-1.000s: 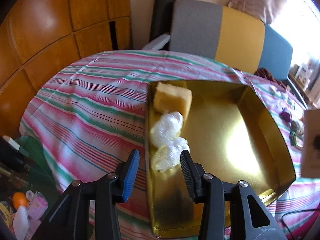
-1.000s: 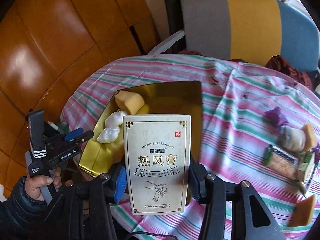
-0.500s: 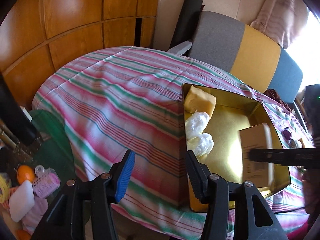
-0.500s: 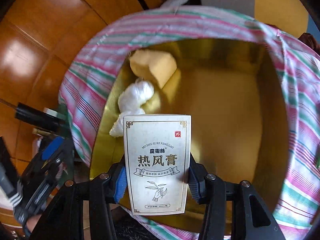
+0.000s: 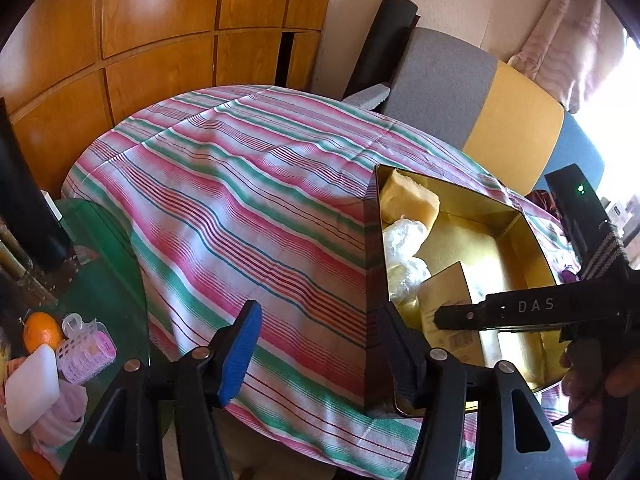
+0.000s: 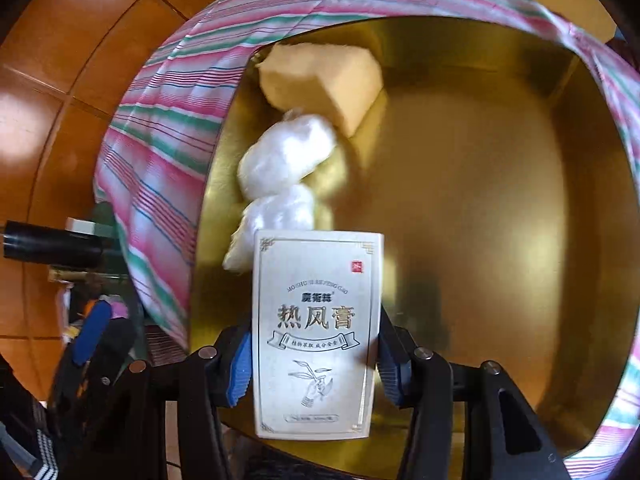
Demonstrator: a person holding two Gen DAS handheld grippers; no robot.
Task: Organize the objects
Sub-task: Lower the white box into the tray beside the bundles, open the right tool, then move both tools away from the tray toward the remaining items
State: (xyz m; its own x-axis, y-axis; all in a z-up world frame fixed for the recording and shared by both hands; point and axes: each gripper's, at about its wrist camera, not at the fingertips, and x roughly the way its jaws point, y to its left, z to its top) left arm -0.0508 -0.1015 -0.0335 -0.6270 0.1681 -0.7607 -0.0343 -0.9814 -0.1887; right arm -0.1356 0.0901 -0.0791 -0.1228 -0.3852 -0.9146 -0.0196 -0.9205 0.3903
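Observation:
My right gripper (image 6: 314,364) is shut on a white box with gold print (image 6: 316,332) and holds it low inside the gold tray (image 6: 500,208), by its near left side. The box also shows in the left wrist view (image 5: 448,300). A yellow sponge (image 6: 320,80) and two white plastic-wrapped bundles (image 6: 286,160) lie along the tray's left wall. My left gripper (image 5: 320,344) is open and empty, over the striped cloth just left of the tray (image 5: 372,320).
The striped tablecloth (image 5: 240,184) covers a round table. A grey, yellow and blue sofa (image 5: 480,104) stands behind it. An orange (image 5: 42,332), a white block and a pink container sit on a glass shelf at lower left.
My right gripper has carried the box down into the tray, close to the bundles. My left gripper has pulled back and to the left, away from the tray.

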